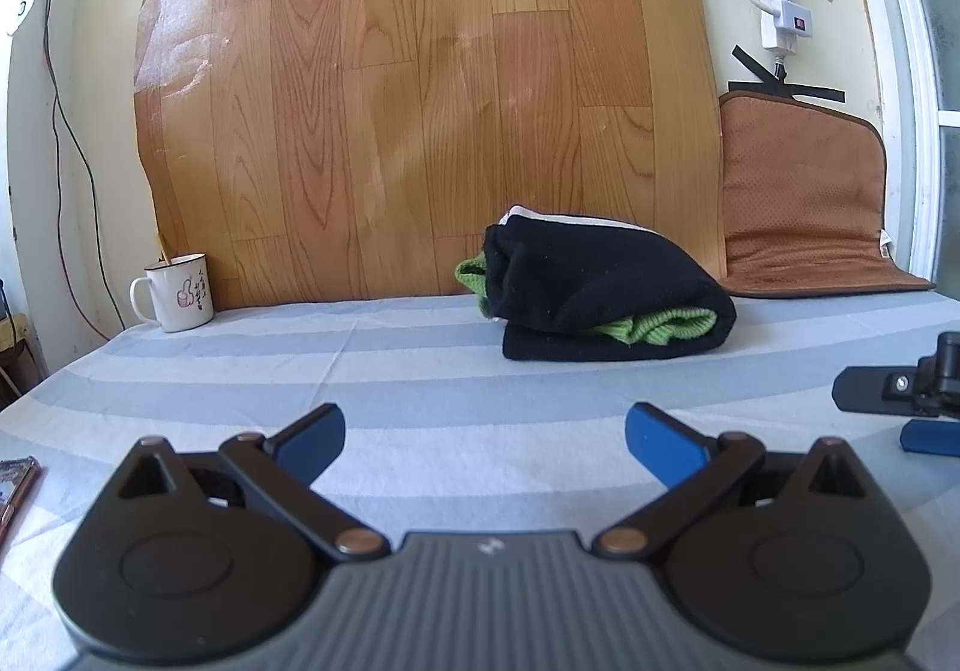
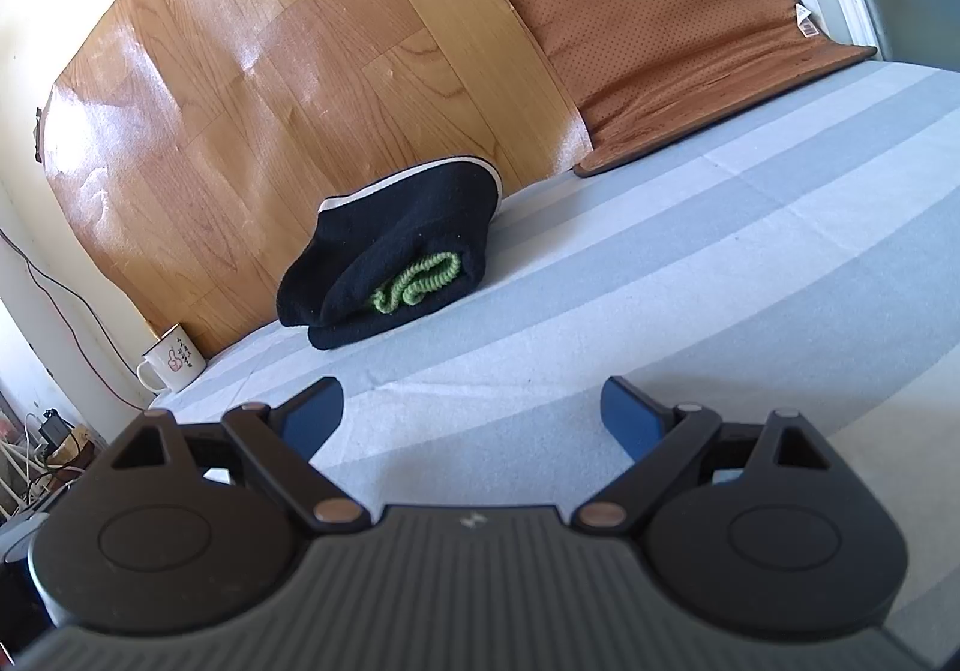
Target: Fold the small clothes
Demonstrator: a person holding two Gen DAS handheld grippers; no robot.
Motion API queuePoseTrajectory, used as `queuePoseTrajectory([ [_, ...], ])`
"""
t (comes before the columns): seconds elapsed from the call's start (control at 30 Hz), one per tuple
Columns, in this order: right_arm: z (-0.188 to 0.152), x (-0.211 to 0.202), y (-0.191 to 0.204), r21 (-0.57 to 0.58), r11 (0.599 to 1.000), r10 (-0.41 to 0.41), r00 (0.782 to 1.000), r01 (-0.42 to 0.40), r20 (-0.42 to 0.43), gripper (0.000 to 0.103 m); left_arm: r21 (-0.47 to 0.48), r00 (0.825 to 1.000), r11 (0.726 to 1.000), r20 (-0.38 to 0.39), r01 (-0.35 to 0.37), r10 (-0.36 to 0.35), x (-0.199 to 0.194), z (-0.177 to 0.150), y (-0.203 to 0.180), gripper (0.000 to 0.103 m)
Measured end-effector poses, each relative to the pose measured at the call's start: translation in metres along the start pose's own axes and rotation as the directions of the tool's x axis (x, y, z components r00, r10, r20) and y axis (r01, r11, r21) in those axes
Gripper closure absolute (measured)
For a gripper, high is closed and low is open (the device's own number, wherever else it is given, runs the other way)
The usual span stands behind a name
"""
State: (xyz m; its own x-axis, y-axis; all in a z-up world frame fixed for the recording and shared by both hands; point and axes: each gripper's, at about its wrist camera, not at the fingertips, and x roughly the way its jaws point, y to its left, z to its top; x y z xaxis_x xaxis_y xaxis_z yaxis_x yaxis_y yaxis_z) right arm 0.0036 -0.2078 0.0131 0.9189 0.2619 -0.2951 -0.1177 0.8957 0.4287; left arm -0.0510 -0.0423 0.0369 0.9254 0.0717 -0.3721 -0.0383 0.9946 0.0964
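Note:
A folded black garment [image 1: 606, 290] with green knit trim and a white edge lies on the striped blue-grey sheet [image 1: 420, 371], near the back by the wooden panel. It also shows in the right wrist view [image 2: 390, 257]. My left gripper [image 1: 485, 437] is open and empty, low over the sheet in front of the garment. My right gripper [image 2: 473, 413] is open and empty, also short of the garment. The right gripper's fingers [image 1: 888, 389] show at the right edge of the left wrist view.
A white enamel mug [image 1: 177, 292] stands at the back left, also seen in the right wrist view [image 2: 171, 362]. A brown cushion [image 1: 804, 203] leans on the wall at the back right. A wood-grain panel [image 1: 420, 101] backs the bed. A phone [image 1: 15, 485] lies at the left edge.

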Motion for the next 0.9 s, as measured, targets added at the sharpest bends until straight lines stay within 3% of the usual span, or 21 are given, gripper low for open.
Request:
queuePoseTrajectory([
  [0.9,-0.0004,-0.0016,-0.0001,-0.003,1.000,0.005,1.000,-0.005,0.007,0.009,0.001,1.000,1.000,-0.004,0.002,-0.002,0.0002,0.0005,0.0006,0.000],
])
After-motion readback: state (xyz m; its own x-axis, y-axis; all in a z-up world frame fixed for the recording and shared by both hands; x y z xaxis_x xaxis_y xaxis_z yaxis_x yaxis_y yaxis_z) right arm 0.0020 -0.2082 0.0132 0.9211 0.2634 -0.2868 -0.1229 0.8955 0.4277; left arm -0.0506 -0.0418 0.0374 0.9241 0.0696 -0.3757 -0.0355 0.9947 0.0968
